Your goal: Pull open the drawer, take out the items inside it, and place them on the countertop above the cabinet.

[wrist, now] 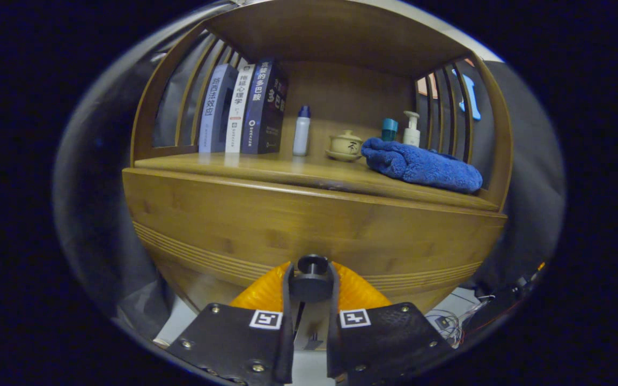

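Tool clamped on drawer knob; drawer front shut against cabinet.

The drawer knob point(312, 264) sits between the fingers of the tool point(311, 284), both pressing on it, low on the wooden drawer front point(266, 225). On the table point(287, 169) above, at 12 o'clock from the knob: three upright books point(242, 110) at 11 o'clock, a white bottle point(302, 130), a lidded teacup point(345, 145), and a blue towel point(421, 165) at 1 o'clock before a pump bottle point(411, 130).

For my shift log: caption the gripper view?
Gripper shut on the drawer knob below the countertop.
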Available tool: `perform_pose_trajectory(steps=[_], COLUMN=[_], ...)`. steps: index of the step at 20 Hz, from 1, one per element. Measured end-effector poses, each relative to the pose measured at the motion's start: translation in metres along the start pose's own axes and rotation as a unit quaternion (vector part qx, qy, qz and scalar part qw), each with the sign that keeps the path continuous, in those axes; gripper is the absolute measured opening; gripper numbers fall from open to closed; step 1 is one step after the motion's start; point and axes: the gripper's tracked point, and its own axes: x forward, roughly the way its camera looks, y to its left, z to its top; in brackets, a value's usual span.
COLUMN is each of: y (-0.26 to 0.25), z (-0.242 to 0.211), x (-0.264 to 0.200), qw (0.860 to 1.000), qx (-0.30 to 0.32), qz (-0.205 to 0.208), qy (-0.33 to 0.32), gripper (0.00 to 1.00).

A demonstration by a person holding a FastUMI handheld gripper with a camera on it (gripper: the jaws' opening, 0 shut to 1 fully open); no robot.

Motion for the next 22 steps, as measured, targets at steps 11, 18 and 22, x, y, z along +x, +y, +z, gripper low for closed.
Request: perform_pose_trajectory(steps=[11, 18, 22], y=[-0.003, 0.001, 0.007], z=[-0.027, -0.051, -0.054], x=[-0.091, -0.137, -0.154], qw=[1.0, 0.999, 0.999], qx=[0.01, 0.01, 0.003], qz=[0.018, 0.023, 0.03], qy=[0.022, 0.044, 0.04], gripper=[0.25, 0.25, 0.25])
